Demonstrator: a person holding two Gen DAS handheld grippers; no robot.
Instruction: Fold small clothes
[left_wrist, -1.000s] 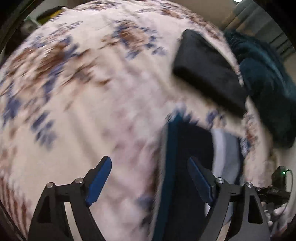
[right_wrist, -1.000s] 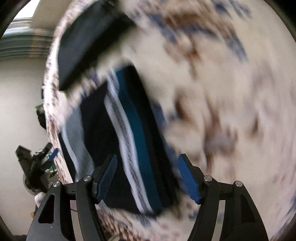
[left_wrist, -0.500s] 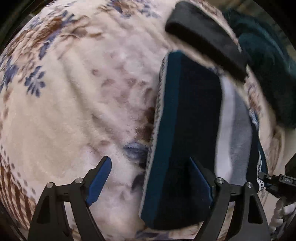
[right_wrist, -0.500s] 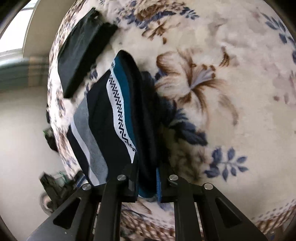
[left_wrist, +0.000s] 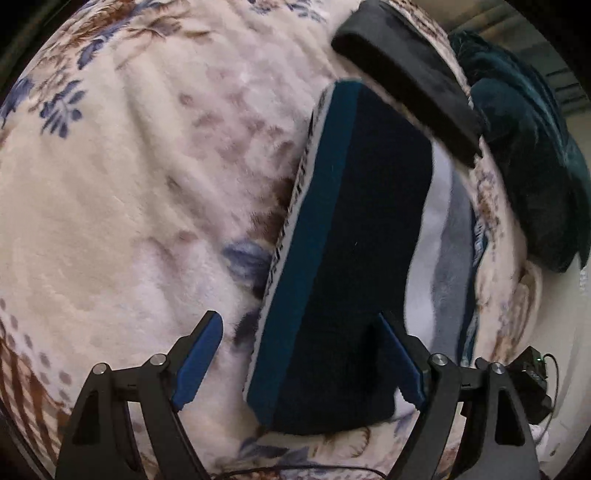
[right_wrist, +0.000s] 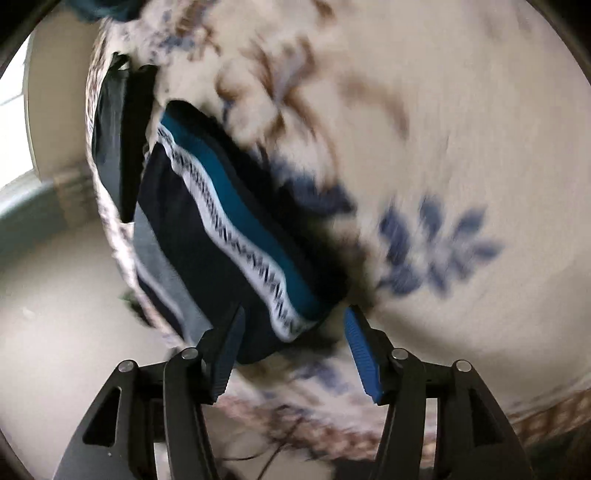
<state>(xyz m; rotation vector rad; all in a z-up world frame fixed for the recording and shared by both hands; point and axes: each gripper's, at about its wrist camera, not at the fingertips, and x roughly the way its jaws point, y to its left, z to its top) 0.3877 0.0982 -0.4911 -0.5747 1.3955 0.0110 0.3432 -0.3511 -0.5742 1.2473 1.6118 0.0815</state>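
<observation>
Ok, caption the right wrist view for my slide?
Right gripper, jaws just opened, above the folded striped garment on the floral blanket.

Black skeletal left gripper (left_wrist: 303, 354) and right gripper (right_wrist: 291, 341), blue ribbed pads, silver pivot screws (apparently 2 each side)

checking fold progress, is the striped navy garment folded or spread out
Folded. The garment lies as a narrow stacked bundle on the blanket, its teal and white zigzag bands layered along one edge. Whether another fold is intended, cannot tell.
</observation>
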